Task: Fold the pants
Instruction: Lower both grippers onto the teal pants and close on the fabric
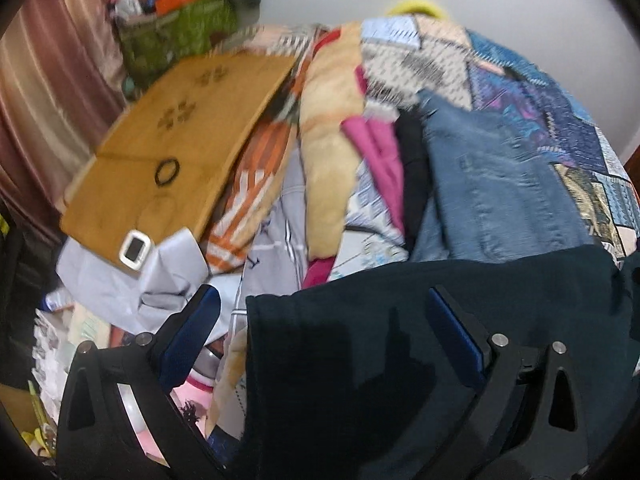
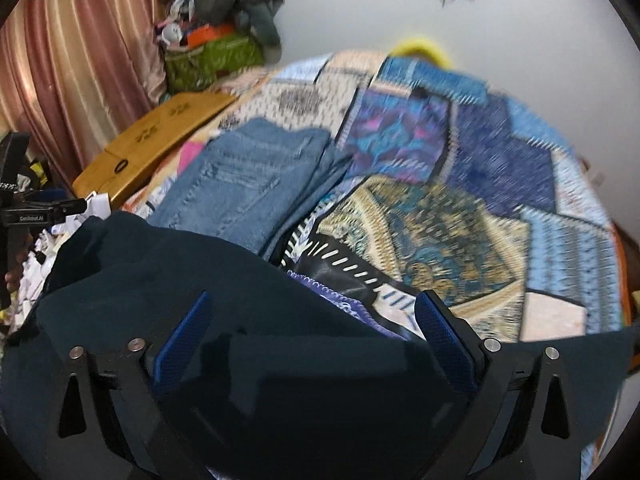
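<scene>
Patchwork bedspread (image 2: 460,184), striped pink curtain (image 2: 80,48)

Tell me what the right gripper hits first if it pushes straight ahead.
Most likely the dark pants lying between its open fingers; the right gripper is almost on them. The folded jeans lie further on, though depth is unclear.

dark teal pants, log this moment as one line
item: dark teal fabric pants | place: patchwork quilt | left gripper: open, over pants | right gripper: open, over pants | beside: folded blue jeans
</scene>
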`<state>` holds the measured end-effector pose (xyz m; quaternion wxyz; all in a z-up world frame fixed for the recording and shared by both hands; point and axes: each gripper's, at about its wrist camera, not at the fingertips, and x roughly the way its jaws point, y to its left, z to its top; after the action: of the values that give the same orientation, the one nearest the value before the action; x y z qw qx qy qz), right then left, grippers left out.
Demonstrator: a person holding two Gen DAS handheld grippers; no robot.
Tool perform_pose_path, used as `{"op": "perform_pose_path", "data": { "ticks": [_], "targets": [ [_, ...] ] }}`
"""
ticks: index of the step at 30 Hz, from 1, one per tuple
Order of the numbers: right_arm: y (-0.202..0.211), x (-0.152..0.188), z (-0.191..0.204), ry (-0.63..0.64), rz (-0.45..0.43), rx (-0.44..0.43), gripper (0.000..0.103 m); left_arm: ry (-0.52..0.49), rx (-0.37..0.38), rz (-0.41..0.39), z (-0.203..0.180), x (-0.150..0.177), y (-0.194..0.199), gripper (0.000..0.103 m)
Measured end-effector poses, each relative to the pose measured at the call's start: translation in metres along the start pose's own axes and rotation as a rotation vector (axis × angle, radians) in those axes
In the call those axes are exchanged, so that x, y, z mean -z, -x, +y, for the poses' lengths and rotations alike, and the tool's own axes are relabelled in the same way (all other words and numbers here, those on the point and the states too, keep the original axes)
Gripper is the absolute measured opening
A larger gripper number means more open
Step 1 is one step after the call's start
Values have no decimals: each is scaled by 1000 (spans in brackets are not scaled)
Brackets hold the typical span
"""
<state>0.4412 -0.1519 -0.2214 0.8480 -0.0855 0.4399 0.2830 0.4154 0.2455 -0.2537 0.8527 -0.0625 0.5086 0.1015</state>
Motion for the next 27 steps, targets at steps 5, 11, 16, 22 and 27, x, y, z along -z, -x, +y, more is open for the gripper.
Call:
{"op": "perform_pose_path", "data": {
  "ticks": [5,11,16,22,27],
  "targets": [
    [-32,-5,-2,-20,107,-111,91,3,69,91,6,-2,-31,97],
    [-45,-6,0,-42,151,-201,81,35,121,187,5,0,-58,83],
    [-42,1,4,-31,160,-225,64,64,183,199,4,4,-54,50],
    [-37,6,8,9,162,-212,41,43,200,195,3,7,-38,10],
    [-27,8,16,41,96,-118,10,53,167,130,6,0,-14,2]
  ]
}}
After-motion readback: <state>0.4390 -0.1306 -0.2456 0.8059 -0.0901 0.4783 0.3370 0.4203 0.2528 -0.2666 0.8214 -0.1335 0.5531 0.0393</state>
